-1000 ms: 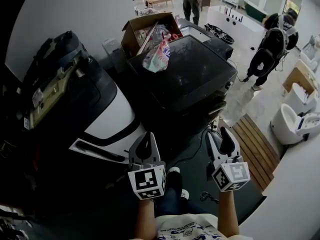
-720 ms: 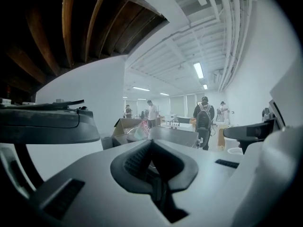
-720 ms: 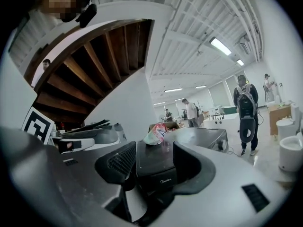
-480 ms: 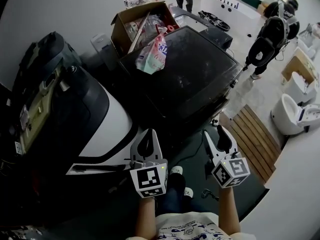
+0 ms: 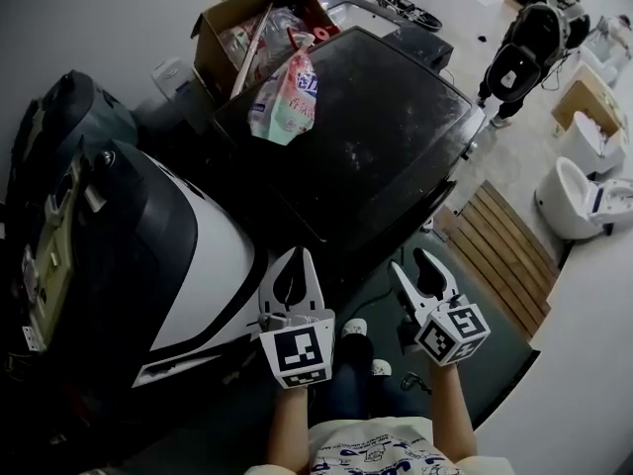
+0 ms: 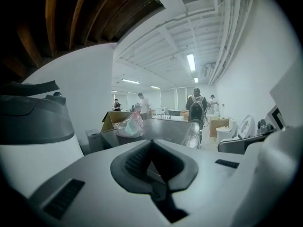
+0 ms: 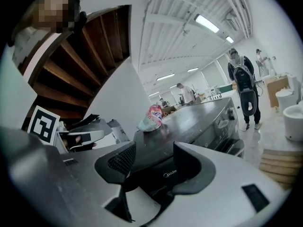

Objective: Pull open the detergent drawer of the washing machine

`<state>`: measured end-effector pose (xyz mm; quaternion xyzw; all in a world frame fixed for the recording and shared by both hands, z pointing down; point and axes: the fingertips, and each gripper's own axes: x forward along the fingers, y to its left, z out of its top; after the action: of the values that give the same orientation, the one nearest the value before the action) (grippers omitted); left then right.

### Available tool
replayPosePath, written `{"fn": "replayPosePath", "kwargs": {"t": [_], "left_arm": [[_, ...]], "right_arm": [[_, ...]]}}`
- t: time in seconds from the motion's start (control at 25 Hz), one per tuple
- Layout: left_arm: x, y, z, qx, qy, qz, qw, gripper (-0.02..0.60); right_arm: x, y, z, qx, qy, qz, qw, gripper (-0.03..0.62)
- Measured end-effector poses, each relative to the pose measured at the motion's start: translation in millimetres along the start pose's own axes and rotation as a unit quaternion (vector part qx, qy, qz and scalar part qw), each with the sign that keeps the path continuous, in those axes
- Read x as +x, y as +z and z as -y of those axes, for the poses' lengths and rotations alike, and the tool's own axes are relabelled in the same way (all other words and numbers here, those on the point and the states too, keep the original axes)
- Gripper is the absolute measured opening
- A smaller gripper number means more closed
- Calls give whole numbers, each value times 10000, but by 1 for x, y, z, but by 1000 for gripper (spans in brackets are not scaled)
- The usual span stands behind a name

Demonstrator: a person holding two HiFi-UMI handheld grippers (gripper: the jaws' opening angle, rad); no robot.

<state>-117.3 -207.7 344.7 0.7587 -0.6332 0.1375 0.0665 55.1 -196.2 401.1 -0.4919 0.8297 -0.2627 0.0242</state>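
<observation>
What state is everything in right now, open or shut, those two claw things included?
Left gripper: shut, empty.
Right gripper: open, just been opening, empty.
Washing machine: front flush, nothing pulled out.
Cardboard box: open, stuffed.
Plastic bag: lying on the machine's top.

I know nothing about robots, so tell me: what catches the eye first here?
The big black washing machine fills the middle, with a pink-and-white plastic bag lying on its top near the far left corner. Nearer the person, the left gripper and right gripper, with marker cubes, point toward it, the right's fingers just opened and empty.
</observation>
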Motion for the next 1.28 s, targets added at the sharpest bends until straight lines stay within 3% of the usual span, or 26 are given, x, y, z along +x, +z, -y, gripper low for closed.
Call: {"fn": "replayPosePath", "kwargs": {"t": [0.16, 0.28, 0.36, 0.56, 0.96, 1.28], "left_arm": [[14, -9, 1, 73, -14, -10, 10000, 14], [22, -15, 4, -83, 15, 141, 9999, 14], [24, -19, 7, -157, 20, 192, 9997, 14], [20, -33, 13, 94, -24, -144, 9998, 14], [16, -52, 22, 170, 252, -184, 9994, 14], [18, -65, 35, 252, 278, -245, 9990, 14]], "right_arm": [[9, -16, 10, 522, 129, 76, 9985, 247], [13, -27, 17, 968, 225, 166, 9949, 245], [15, -33, 21, 1427, 344, 285, 9888, 245], [18, -47, 30, 2391, 602, 563, 9675, 245], [30, -80, 42, 3160, 768, 521, 9442, 245], [42, -99, 52, 3930, 1163, 632, 9100, 247]]}}
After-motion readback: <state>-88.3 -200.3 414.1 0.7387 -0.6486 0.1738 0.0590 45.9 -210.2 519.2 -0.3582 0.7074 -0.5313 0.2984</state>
